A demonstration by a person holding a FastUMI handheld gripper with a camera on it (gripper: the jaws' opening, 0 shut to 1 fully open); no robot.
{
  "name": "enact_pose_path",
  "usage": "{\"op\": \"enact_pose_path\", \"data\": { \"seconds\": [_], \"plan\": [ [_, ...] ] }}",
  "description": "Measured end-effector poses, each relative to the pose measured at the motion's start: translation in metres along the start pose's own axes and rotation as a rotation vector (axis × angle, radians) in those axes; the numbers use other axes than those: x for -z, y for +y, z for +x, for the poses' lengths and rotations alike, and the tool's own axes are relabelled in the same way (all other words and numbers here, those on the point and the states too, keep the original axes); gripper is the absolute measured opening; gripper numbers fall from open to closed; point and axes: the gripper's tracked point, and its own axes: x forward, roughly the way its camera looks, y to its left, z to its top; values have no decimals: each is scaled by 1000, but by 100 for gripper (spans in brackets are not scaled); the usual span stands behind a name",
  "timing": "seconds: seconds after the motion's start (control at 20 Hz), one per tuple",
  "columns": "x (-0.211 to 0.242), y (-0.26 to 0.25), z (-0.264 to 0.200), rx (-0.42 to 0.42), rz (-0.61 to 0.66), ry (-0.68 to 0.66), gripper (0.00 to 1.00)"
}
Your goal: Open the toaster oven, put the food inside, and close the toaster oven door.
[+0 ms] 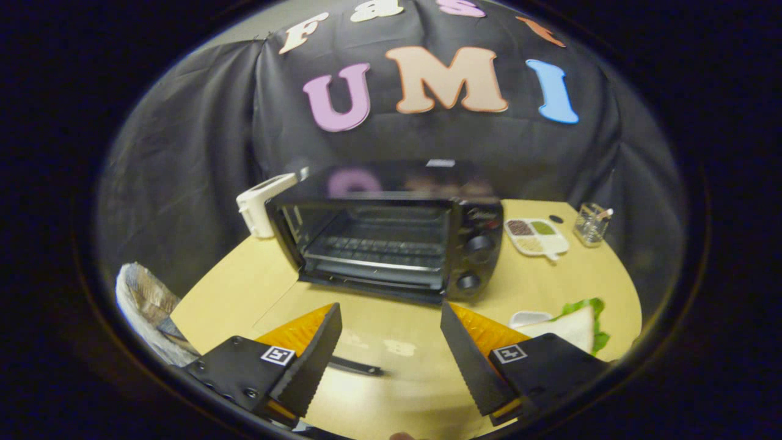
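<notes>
Toaster oven [391, 244] open on the worktop [244, 287].
Claw [391, 360] spread wide, empty, just short of it; sandwich [571, 327] alongside.

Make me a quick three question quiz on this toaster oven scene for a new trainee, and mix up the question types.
1. True or false: the toaster oven door is already open.
2. Multiple choice: the sandwich lies A) on the oven rack, B) on the table beside one finger, C) between the fingers.
3. Fill in: the gripper is ____, holding nothing.

Key: 1 true, the door lies folded down in front of the fingers. 2 B. 3 open.
</notes>
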Motion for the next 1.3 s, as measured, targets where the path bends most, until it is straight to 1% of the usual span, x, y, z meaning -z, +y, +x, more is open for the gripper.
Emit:
{"op": "enact_pose_path", "data": {
  "seconds": [0.1,0.2,0.35,0.45,0.75,0.85,1.2,1.3],
  "plan": [
    [-25,-36,-12,63,22,-57,100],
    [-39,-74,-23,122,43,-84,100],
    [-35,-127,-34,216,69,-84,100],
    [-15,-150,-40,257,97,-43,100],
    [56,-178,-43,310,178,87,100],
    [69,-185,-44,330,187,100,100],
    [74,-215,-44,385,243,103,100],
    [72,-217,-44,387,248,99,100]
  ]
}}
